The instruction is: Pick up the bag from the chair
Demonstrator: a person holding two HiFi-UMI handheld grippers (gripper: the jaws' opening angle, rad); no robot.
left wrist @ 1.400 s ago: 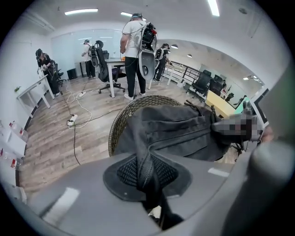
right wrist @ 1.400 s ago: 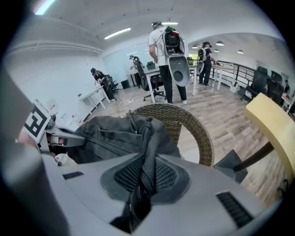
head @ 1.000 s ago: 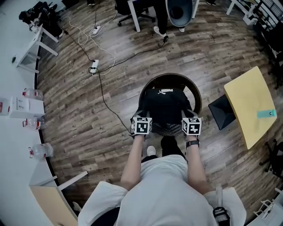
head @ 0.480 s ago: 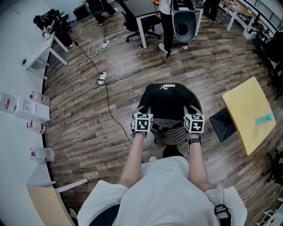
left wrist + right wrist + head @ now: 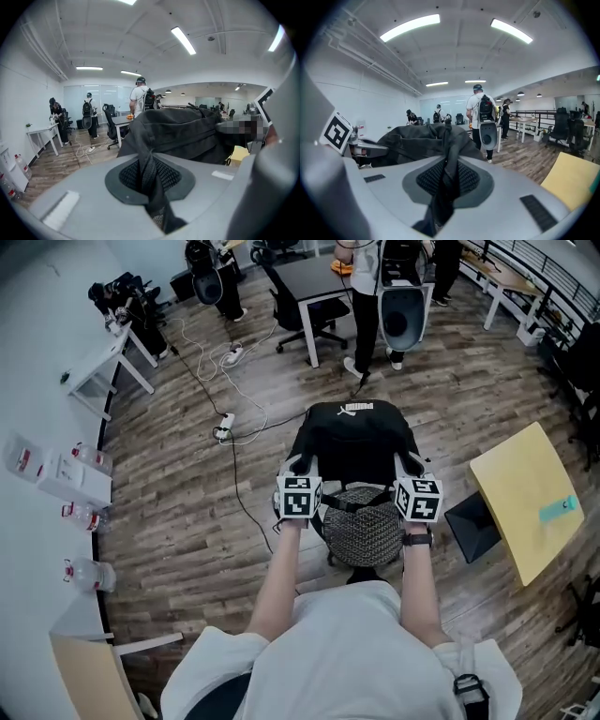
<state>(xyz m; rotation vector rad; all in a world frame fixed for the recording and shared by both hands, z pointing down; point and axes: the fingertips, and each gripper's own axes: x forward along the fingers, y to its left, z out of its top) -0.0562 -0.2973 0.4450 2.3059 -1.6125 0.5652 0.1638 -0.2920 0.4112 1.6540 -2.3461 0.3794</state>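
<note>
Left margin, head view: we note plastic bottles on a white surface, and a power cable trailing across the wooden floor.

Left gripper: held in the person's left hand, its marker cube facing up. It sits at the left flank of the black bag, touching it. In the left gripper view the jaws stand almost together, pinching a left strap of black webbing that runs up between the ribbed pads and into the body of the bag just ahead.

Bag: it hangs between the two grippers, directly in front of the person, its bulk on the far side of both jaw tips. A white logo shows on its far top edge. A grey mesh panel faces upward on the near side, lying between the two wrists.

Right gripper: it mirrors the left one, level with it, at the right flank of the bag and in contact with it. In the right gripper view the jaws are likewise nearly closed, clamping a right strap of dark fabric that rises from the pads to the bag just beyond.

Right margin: a yellow table stands well apart from the bag.
</note>
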